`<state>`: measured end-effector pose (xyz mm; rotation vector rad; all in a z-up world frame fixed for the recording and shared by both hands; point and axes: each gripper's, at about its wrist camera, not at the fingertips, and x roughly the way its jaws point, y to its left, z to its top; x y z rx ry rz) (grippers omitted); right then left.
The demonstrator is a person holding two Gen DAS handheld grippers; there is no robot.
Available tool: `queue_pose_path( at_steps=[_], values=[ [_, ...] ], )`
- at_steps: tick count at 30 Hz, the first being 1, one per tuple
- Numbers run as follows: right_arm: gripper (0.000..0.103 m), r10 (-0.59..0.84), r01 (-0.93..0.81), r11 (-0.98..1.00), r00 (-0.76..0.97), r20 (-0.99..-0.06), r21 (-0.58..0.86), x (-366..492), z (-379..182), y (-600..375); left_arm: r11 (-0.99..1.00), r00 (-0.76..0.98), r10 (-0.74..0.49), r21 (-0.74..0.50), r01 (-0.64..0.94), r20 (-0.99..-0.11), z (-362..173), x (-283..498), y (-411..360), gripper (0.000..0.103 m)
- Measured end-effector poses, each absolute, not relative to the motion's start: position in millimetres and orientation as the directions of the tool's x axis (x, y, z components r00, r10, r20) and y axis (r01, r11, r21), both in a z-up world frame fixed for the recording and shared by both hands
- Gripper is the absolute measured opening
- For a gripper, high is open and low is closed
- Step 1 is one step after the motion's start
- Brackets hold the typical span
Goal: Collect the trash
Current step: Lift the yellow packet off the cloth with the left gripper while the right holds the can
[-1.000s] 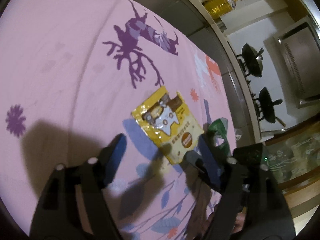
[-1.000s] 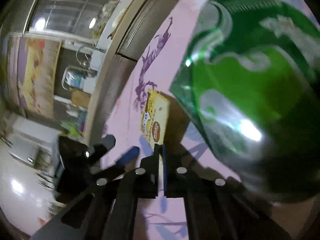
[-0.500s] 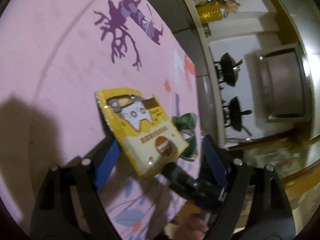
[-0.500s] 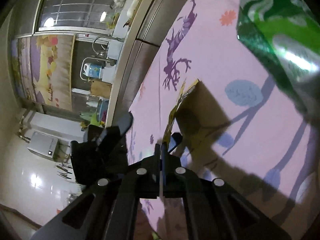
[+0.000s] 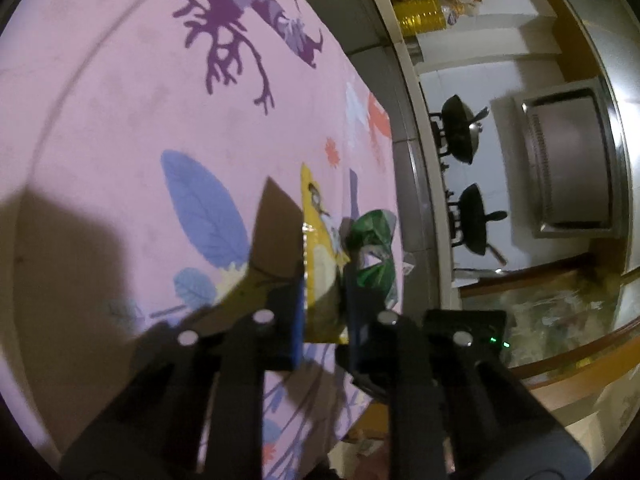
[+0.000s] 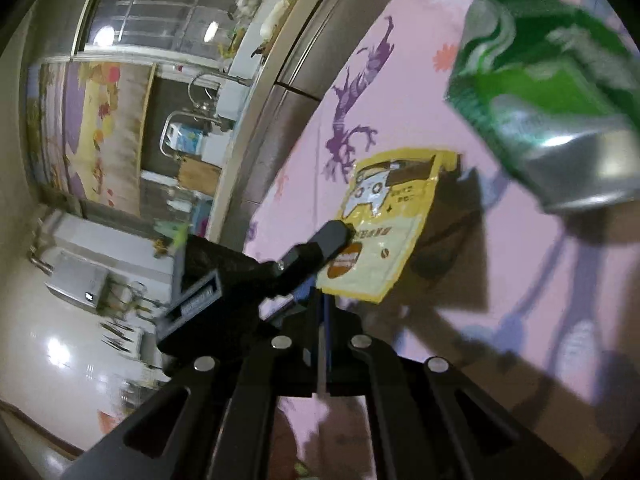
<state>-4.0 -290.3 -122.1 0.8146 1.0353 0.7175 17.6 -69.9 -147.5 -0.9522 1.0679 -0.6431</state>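
Observation:
A yellow snack wrapper [image 5: 320,256] stands edge-on between the blue pads of my left gripper [image 5: 322,280]. The jaws are closing and both pads touch it. In the right wrist view the wrapper [image 6: 384,232] hangs above the pink tablecloth [image 6: 520,280] with a shadow beneath it. One left fingertip [image 6: 338,234] rests on its face. My right gripper [image 6: 322,304] is shut, with the wrapper's lower corner at its tips. A crushed green can [image 6: 540,92] lies close on the right. It also shows behind the wrapper as the can [image 5: 374,248].
The pink cloth [image 5: 120,120] carries purple deer and blue leaf prints. The table edge [image 5: 400,200] runs close beyond the can. Past it stand a counter with two dark woks [image 5: 460,132] and a shiny floor [image 6: 60,352].
The wrapper was raised off the cloth by my right gripper and turned on edge. My left jaws went from wide apart to closed around it.

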Motion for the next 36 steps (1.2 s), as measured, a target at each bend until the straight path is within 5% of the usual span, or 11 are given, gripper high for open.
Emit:
queue_pose_path(
  at_steps=[9,11,13,15,26,36],
  values=[
    [0.01,0.577,-0.226,0.799,0.545,-0.608,0.557,-56.4,-91.6,-348.1,0.567,0.404,-0.77,-0.82,0.08,-0.493,-127.4,9.3,-76.4,0.012],
    [0.028,0.506,-0.212,0.848,0.599,-0.621,0.486,-58.1,-88.7,-357.0,0.592,0.412,-0.757,-0.799,0.105,-0.507,-121.2,6.2,-81.0,0.012],
    [0.066,0.511,-0.186,0.831,0.628,-0.587,0.524,-56.7,-88.2,-368.6,0.631,0.422,-0.729,-0.767,0.112,-0.538,-117.5,4.1,-86.8,0.012],
    [0.075,0.56,-0.16,0.762,0.649,-0.515,0.628,-55.5,-90.9,-383.6,0.678,0.433,-0.692,-0.725,0.118,-0.577,-115.0,2.1,-91.2,0.012],
    [0.087,0.367,-0.072,0.896,0.676,-0.639,0.439,-26.9,-87.8,-367.5,0.716,0.435,-0.671,-0.677,0.17,-0.601,-114.0,-0.3,-103.1,0.012],
    [0.088,0.548,0.06,0.722,0.558,-0.622,0.69,15.0,-118.5,-382.8,0.693,0.404,-0.694,-0.706,0.149,-0.596,-126.7,2.8,-101.5,0.012]
  ],
)
